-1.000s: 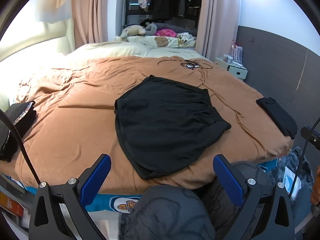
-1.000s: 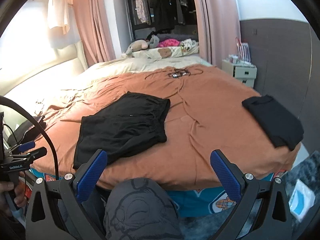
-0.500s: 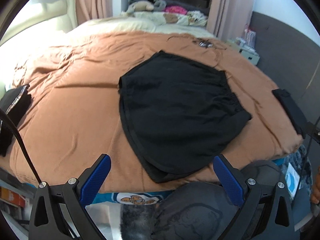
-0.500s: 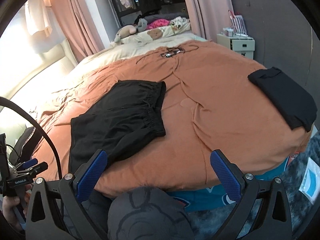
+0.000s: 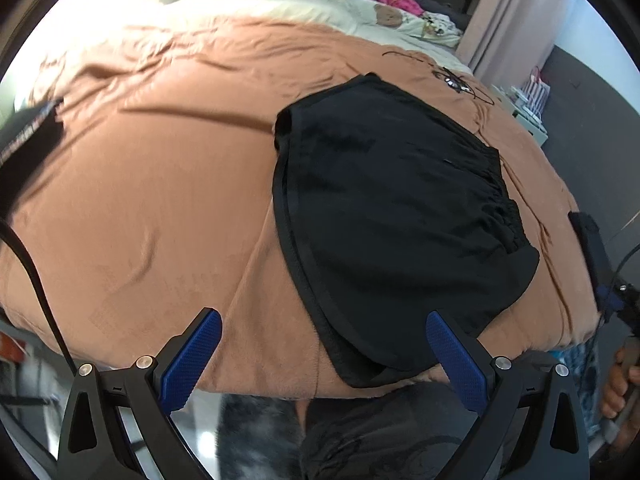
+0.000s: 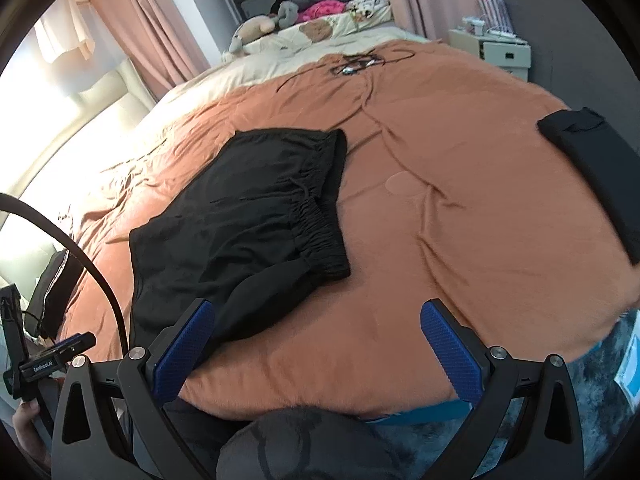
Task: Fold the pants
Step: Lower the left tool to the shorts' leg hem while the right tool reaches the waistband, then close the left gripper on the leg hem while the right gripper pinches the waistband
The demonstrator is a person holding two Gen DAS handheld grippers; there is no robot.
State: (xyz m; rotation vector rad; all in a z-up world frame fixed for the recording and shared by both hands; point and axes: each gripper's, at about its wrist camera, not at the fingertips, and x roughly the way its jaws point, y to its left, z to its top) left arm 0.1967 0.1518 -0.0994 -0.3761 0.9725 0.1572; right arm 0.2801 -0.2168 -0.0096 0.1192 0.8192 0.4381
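Note:
Black shorts [image 5: 392, 208] lie flat on the orange-brown bedspread [image 5: 160, 184], one leg hem hanging near the bed's front edge. They also show in the right wrist view [image 6: 244, 224], with the elastic waistband toward the right. My left gripper [image 5: 320, 356] is open and empty, hovering above the front edge of the bed over the lower hem of the shorts. My right gripper [image 6: 316, 344] is open and empty, above the bedspread [image 6: 460, 220] just right of the shorts' lower corner.
A folded black garment [image 6: 596, 176] lies at the bed's right edge. Another dark folded garment [image 5: 28, 148] lies at the left edge. Cables and glasses [image 6: 356, 66] lie at the far side, with stuffed toys [image 6: 260, 26] and a white nightstand [image 6: 496, 48] beyond.
Both grippers have moved forward and down toward the bed; the shorts now look larger and closer. Both stay open. The shorts have not moved.

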